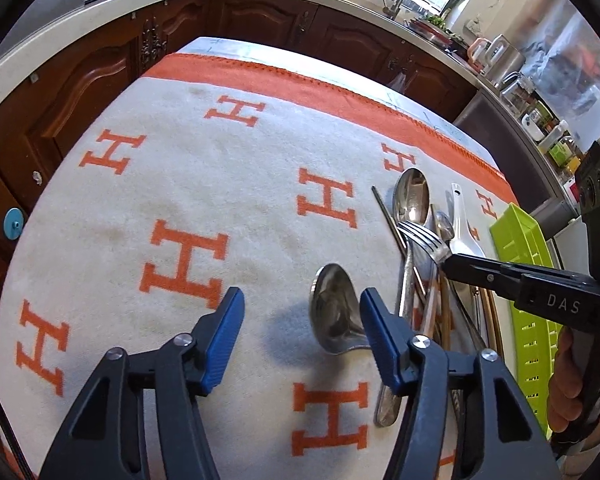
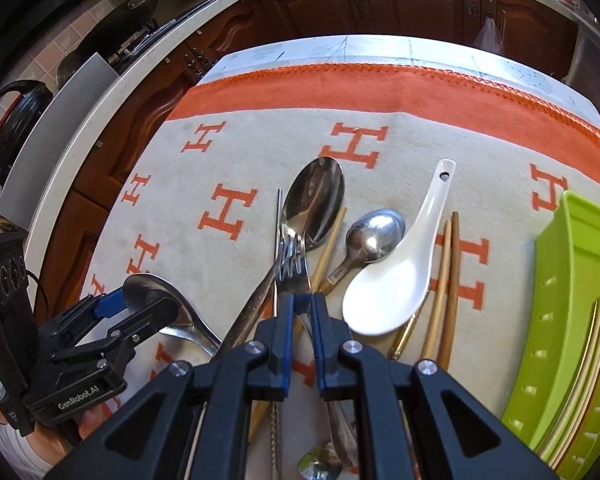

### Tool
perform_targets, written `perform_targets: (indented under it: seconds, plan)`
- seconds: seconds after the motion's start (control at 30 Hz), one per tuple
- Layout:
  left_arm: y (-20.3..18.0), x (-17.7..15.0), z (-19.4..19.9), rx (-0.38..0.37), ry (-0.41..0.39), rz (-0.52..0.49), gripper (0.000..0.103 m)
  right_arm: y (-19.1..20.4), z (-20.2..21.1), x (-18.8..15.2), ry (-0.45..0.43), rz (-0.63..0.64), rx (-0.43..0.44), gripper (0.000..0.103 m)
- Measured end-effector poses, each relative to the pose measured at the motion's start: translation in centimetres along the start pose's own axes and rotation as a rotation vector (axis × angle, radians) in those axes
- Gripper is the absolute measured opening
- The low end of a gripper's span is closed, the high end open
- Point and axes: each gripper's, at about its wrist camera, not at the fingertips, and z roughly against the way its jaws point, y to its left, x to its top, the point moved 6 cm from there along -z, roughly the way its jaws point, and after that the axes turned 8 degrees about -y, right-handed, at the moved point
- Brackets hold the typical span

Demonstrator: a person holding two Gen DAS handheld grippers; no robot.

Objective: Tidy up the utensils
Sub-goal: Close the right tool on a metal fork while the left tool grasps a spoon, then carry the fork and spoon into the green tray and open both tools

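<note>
Blue pads of my right claw (image 2: 300, 312) sit nearest the lens, nearly shut and pinched on the neck of a steel fork (image 2: 294, 268), just below the tines. I read that as a real grip: the left wrist view shows the same fork (image 1: 424, 240) sticking out of the black tips, tines up and away. Fork is stiff, light, smooth metal, so slippery; the neck is narrow, and I judge it could swivel in the pads if I swing fast. Taking it further down the flat handle would be steadier.

Left claw (image 1: 302, 312) is about half open with nothing held. A big steel spoon (image 1: 332, 316) lies on the cloth with its bowl partly between the pads, close against the right-hand pad (image 1: 380, 340); I can't tell if it touches. The bowl is curved and slick, a bad place to pinch. Its handle runs toward the camera under the claw, so I'd take it there, across the thin sides.

Rest of the pile lies on the surface between the two claws and the green tray (image 2: 572, 300): a large spoon (image 2: 316, 200), a small spoon (image 2: 374, 236), a white ceramic spoon (image 2: 396, 280) and wooden chopsticks (image 2: 446, 280). The ceramic one is the fragile piece and the heaviest-looking; it needs a gentle set-down. Chopsticks are light and will roll.

Tray stands just right of the pile and already has some chopsticks in it (image 2: 592, 344).
</note>
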Motion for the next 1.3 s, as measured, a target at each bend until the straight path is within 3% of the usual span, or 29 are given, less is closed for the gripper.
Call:
perform_targets:
  seconds: [0.2,0.27,0.37,0.57,0.87,1.0,1.3]
  plan:
    - [-1.1,0.1,-0.6,-0.058,-0.007,-0.002,0.034,0.3,-0.4,0.3,0.01,0.028,0.02,0.015]
    - [-1.3,0.0,-0.9,-0.078,0.001,0.001,0.019,0.4,-0.6,0.4,0.01,0.041,0.028,0.017]
    - [-1.3,0.0,-1.1,-0.097,-0.003,0.016,0.014,0.6,-0.7,0.4,0.007,0.055,0.057,0.017]
    - [-0.9,0.2,-1.1,-0.122,-0.013,0.051,0.01,1.4,-0.4,0.1,-0.019,0.115,0.076,0.01]
    - [-1.4,1.6,1.5,-0.108,-0.077,-0.013,0.006,3.0,0.4,-0.4,-0.057,0.197,0.066,0.004]
    - [-1.2,2.7,3.5,-0.061,-0.132,-0.057,0.006,3.2,1.9,-0.3,-0.123,0.192,0.061,0.002]
    - [-2.1,3.7,8.9,-0.125,-0.159,-0.094,0.006,3.8,7.7,-0.3,-0.262,0.144,0.092,0.002]
